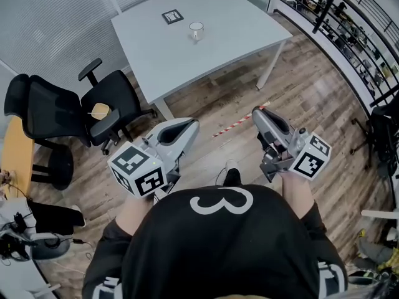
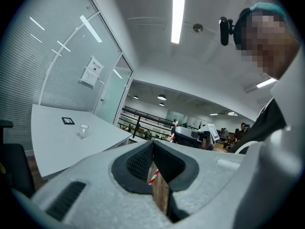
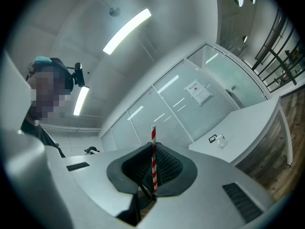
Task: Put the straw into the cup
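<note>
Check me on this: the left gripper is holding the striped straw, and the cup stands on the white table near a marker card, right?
Not quite. The right gripper holds the red-and-white striped straw, as the right gripper view shows; the left gripper is shut on nothing. The cup does stand on the white table near the marker card.

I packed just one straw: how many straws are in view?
1. The striped straw is clamped in the right gripper, short of the table. No other shows.
</note>
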The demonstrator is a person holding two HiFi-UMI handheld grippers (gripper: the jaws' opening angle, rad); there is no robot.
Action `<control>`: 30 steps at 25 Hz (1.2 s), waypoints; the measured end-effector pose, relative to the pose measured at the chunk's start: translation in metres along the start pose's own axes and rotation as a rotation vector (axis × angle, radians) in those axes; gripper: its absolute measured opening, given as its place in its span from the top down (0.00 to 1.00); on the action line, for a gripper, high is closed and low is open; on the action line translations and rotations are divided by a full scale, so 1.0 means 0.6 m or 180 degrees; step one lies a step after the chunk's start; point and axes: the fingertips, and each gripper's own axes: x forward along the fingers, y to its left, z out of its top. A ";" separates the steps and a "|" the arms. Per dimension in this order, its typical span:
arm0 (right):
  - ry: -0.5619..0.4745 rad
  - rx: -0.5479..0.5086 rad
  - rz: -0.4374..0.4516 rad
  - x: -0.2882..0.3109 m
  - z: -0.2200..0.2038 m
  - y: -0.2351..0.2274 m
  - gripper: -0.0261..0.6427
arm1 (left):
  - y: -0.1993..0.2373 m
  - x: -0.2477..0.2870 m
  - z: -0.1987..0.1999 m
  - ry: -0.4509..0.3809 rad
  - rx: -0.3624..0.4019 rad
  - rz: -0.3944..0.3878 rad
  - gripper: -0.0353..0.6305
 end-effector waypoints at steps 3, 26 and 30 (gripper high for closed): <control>0.0020 0.0039 0.0000 0.004 0.021 -0.049 0.92 | 0.017 0.047 0.006 0.0037 -0.0038 0.0040 0.92; 0.0187 0.0189 0.0122 0.049 0.161 -0.380 0.92 | 0.152 0.384 0.052 0.0234 -0.0179 0.0215 0.92; 0.0184 0.0199 0.0173 0.048 0.177 -0.407 0.92 | 0.154 0.413 0.055 0.0249 -0.0151 0.0255 0.92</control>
